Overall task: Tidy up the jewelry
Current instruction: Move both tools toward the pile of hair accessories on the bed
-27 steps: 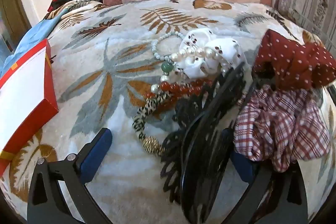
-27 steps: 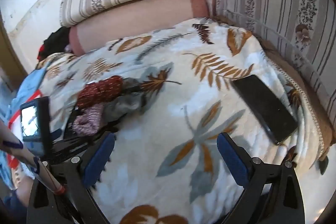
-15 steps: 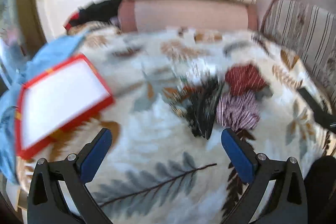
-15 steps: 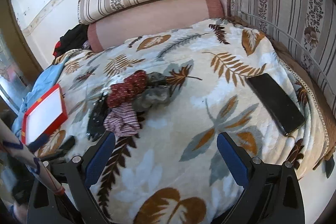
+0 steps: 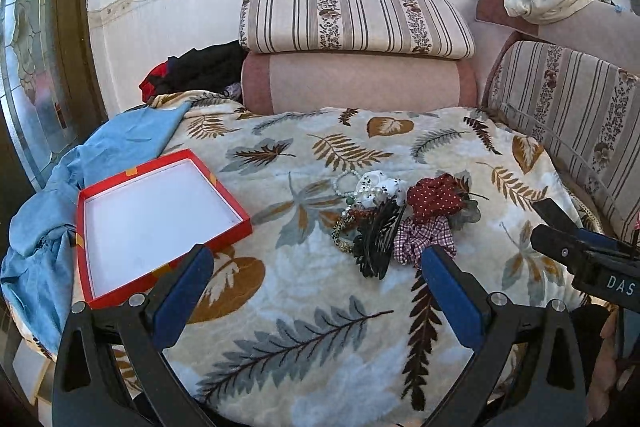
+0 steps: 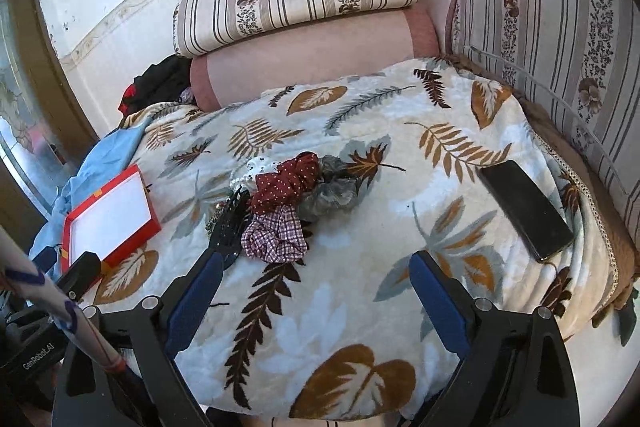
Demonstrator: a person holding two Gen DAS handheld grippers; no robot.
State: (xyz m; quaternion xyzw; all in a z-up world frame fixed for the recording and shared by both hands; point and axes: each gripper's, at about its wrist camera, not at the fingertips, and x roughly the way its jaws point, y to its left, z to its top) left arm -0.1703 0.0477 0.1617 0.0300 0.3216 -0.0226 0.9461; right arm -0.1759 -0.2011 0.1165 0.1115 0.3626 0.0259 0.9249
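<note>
So, left wrist view: left gripper [image 5: 316,281] has its jaws wide apart, nothing between them, hovering over the near part of the leaf-print blanket [image 5: 304,339]. The jewelry pile [image 5: 360,203] (pearl beads, red beads, leopard strand) sits mid-blanket, ahead of the gripper and a bit toward its right finger, well apart from both pads. Black hair claw [image 5: 376,239] lies against the pile, with the checked scrunchie [image 5: 422,239] and red dotted scrunchie [image 5: 434,197] just beside it. Open red box [image 5: 160,223] sits at the blanket's left edge, just past the left finger

Right wrist view: right gripper [image 6: 312,297] also spread wide, empty. Same pile [image 6: 248,179] lies ahead and left of it, hair claw [image 6: 230,227] just beyond the left fingertip, touching or not I can't tell. Grey scrunchie [image 6: 332,193] behind the red one [image 6: 286,183]. Phone [image 6: 524,215] near the blanket's right edge. Red box [image 6: 108,217] far left
</note>
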